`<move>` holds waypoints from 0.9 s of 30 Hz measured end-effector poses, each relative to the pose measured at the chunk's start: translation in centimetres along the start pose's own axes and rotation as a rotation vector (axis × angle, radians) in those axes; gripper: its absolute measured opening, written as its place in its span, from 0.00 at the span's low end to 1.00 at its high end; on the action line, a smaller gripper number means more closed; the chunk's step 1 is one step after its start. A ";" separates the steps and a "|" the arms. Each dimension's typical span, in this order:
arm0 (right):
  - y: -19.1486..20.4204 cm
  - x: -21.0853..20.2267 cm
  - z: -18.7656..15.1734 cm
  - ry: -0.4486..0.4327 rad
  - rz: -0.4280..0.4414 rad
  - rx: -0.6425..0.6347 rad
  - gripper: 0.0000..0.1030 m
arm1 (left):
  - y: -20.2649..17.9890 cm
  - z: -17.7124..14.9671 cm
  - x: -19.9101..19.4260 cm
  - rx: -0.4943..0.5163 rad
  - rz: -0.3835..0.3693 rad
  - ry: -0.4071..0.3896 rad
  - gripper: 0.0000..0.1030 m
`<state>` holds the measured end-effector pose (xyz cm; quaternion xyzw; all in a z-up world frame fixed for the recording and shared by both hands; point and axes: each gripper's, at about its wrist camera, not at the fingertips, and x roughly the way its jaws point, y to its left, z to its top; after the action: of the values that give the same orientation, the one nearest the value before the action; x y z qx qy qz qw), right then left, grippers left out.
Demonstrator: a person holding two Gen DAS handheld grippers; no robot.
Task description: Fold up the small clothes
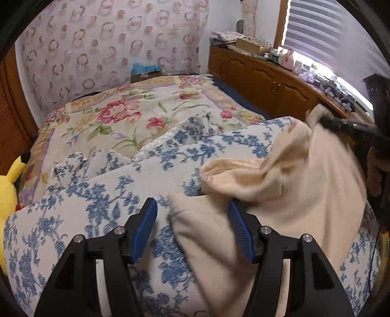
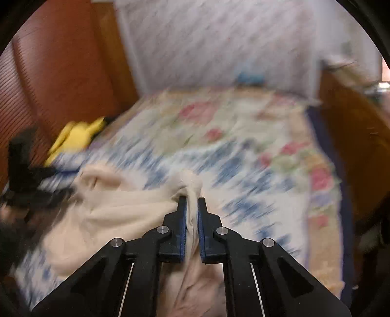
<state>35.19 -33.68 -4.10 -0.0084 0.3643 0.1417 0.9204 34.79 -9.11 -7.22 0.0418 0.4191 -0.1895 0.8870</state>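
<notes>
a: bedroom, seen from two wrist cameras; a blue-and-white floral quilt point(image 1: 102, 195) covers the near part of a bed. what lies nearest?

b: left gripper point(image 1: 192, 212), its blue-padded fingers point(image 1: 143, 229) standing apart. a corner of the cream garment point(image 1: 292, 180) lies between them on the quilt; the right-hand pad touches or nearly touches the cloth, the left-hand pad is clear of it. nothing is pinched.

a: and the right gripper point(image 2: 191, 202)?

b: closed on a bunched ridge of the cream garment point(image 2: 117, 212); the fabric runs up between the two pads and puffs out just past the tips. that view is motion-blurred.

a: orientation of the garment?

b: crumpled, not flat. in the left wrist view its long axis runs from the near edge between the fingers up and rightward to a raised fold, where the right gripper's dark tip point(image 1: 341, 123) meets it. in the right wrist view it spreads leftward from the pinch toward the left gripper point(image 2: 34, 185), a dark blur. which end is neck or hem cannot be told.

a: farther back?

b: a pink-and-green floral bedspread point(image 1: 126, 109) beyond the quilt; a yellow plush toy point(image 1: 9, 185) at the bed's left edge; a wooden cabinet point(image 1: 263, 78) along the right, cluttered on top; patterned wallpaper point(image 1: 97, 44) behind; window blinds point(image 1: 314, 22) at upper right.
</notes>
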 end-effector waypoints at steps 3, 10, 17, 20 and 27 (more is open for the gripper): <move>-0.5 0.9 -0.4 0.064 -0.030 0.013 0.05 | 0.2 -0.6 -0.2 -0.004 0.010 0.008 0.58; 0.3 0.1 -1.1 0.088 -0.028 -0.012 0.28 | 0.6 -1.5 -0.3 -0.024 0.001 0.004 0.58; 1.3 -2.9 -2.6 0.079 0.041 -0.031 0.39 | 0.9 -0.4 -0.2 -0.039 -0.083 -0.019 0.01; 1.5 -4.2 -4.1 0.093 0.065 -0.031 0.39 | 1.6 0.7 -1.7 -0.062 -0.037 -0.084 0.01; 2.4 -6.2 -7.2 0.144 0.103 -0.027 0.40 | 2.0 0.7 -3.1 -0.011 0.053 -0.115 0.01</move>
<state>25.44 -33.86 -5.00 -0.0120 0.4276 0.1928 0.8831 34.26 -6.45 -4.55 0.0370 0.3672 -0.1659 0.9145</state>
